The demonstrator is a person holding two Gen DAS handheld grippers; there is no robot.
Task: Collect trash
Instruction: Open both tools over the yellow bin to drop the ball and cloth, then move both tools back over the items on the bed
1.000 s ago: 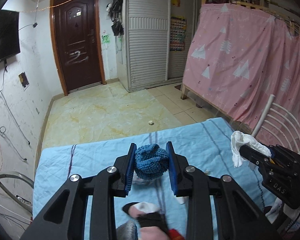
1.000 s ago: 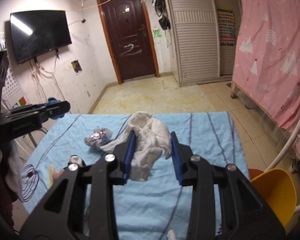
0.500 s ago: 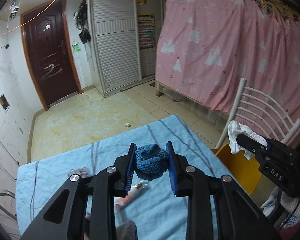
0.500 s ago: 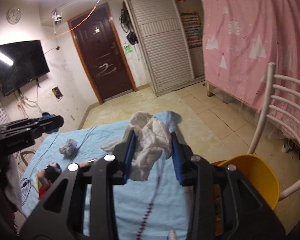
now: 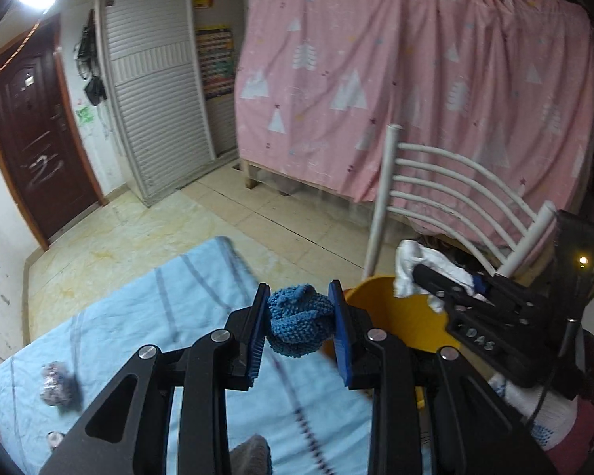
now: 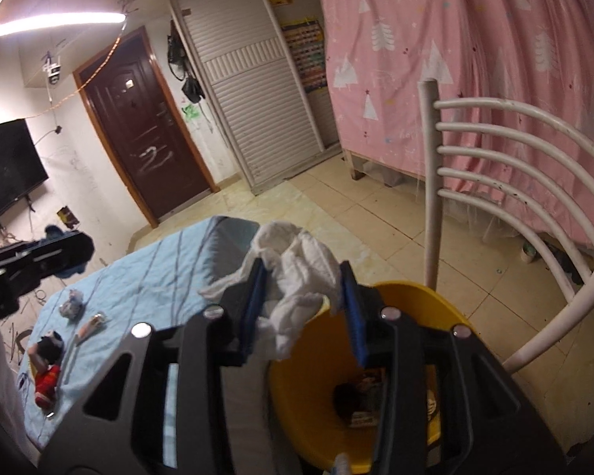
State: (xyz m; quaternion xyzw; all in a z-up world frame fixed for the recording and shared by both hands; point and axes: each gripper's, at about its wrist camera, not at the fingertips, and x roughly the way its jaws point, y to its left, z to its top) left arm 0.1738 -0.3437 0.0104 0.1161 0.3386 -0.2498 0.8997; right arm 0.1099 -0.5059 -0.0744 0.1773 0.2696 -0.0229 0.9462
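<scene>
While the left gripper (image 5: 299,326) clamps 1 blue knitted ball (image 5: 299,325) beside 1 yellow bin (image 6: 412,364), the right gripper (image 6: 303,301) pinches 1 white rag (image 6: 297,273) above its rim; 1 crumpled wrapper (image 5: 57,386) lies on the blue-covered table (image 5: 138,316).

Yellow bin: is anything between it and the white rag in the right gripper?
Nothing. In the right wrist view the white rag, clamped in the right gripper, hangs directly over the yellow bin's open mouth, only air between.
</scene>
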